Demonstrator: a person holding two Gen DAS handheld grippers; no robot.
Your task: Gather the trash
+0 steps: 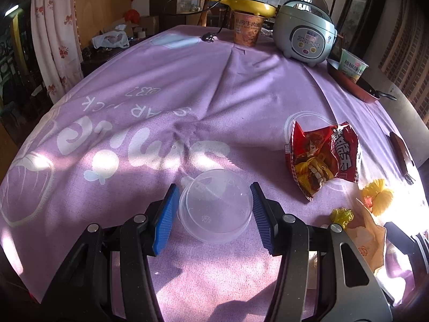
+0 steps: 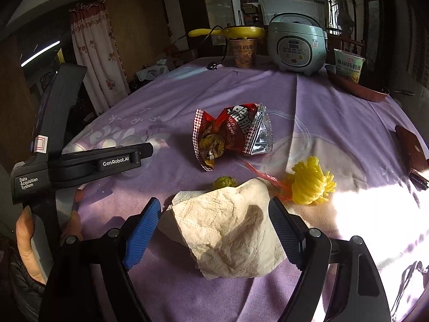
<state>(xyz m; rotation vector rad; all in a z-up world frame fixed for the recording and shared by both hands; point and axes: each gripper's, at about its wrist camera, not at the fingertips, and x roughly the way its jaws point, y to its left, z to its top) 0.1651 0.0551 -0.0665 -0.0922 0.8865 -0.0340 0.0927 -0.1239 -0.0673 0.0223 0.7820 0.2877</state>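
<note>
Crumpled tissue (image 2: 230, 228) lies just beside the red snack wrapper (image 2: 230, 136), between the right tongs' (image 2: 214, 225) parted jaws; left tongs (image 1: 213, 209) clamp the clear plastic cup (image 1: 215, 212).

The black handheld gripper body (image 2: 80, 161) seen from the right wrist carries white lettering: "GenRobot.AI" on its horizontal bar and "Data Acquisition System" on the block below. The purple printed cloth (image 1: 214, 86) on the counter shows large white letters, upside down and creased, too broken to read. The crumpled red foil snack bag (image 2: 230, 134), the orange paper noodle cup (image 1: 247, 30) and the green-and-white noodle cup (image 2: 348, 65) bear bold Chinese characters, too small to make out.
</note>
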